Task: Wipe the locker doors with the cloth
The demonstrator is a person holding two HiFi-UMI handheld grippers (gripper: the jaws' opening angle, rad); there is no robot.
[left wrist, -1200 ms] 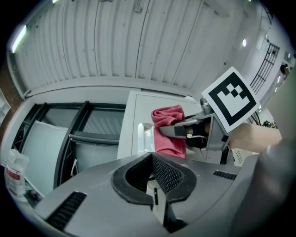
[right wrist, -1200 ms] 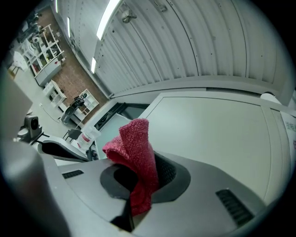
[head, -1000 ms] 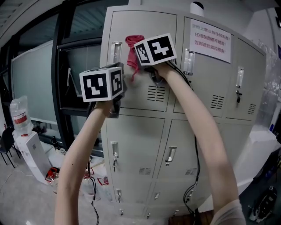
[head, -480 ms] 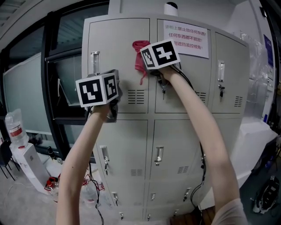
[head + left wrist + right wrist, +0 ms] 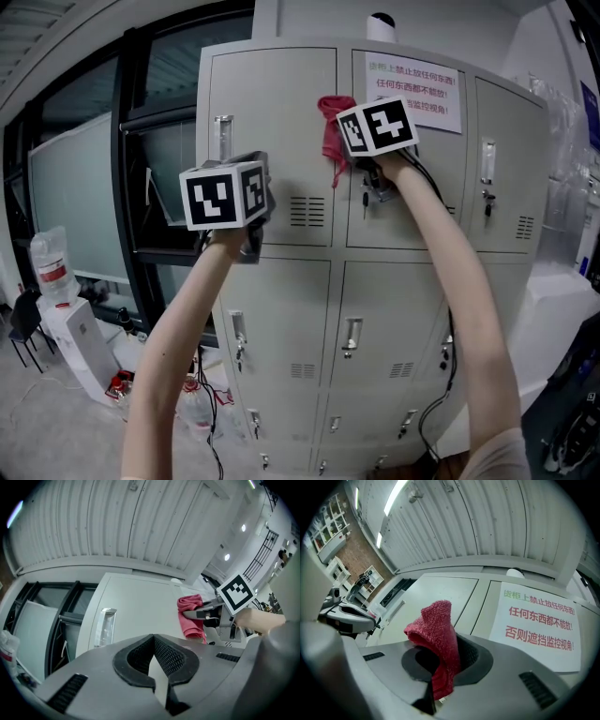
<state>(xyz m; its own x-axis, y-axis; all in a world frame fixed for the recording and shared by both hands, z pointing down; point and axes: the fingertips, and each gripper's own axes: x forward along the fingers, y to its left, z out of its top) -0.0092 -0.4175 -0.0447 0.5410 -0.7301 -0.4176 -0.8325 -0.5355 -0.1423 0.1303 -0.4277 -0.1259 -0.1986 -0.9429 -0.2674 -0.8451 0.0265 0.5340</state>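
From the head view, a grey locker (image 5: 281,309) with several rows of doors fills the middle. The right gripper (image 5: 361,155) is raised to the top row and reaches across the left edge of the top middle door. It holds a red cloth (image 5: 331,131), which lies against the right edge of the top left door (image 5: 272,103), near that door's upper right corner. A white notice (image 5: 413,80) with printed characters is stuck at the upper part of the top middle door, just right of the gripper's marker cube. The left gripper (image 5: 251,230) is held lower, in front of the bottom edge of the top left door, below the handle (image 5: 222,136) and left of the vent slots (image 5: 307,211). A water dispenser (image 5: 70,328) stands on the floor well to the left of the locker.

In the left gripper view, the left gripper (image 5: 153,641) is clenched, its black pads meeting at the tips with nothing between them. Beyond it are the door handle (image 5: 105,627) and, further right, the cloth (image 5: 190,618) in the other gripper.

In the right gripper view, the right gripper (image 5: 443,656) is clamped on the cloth (image 5: 433,625), which sticks up past the jaws in a folded peak and hangs down between them. The notice (image 5: 539,625) sits to the right.
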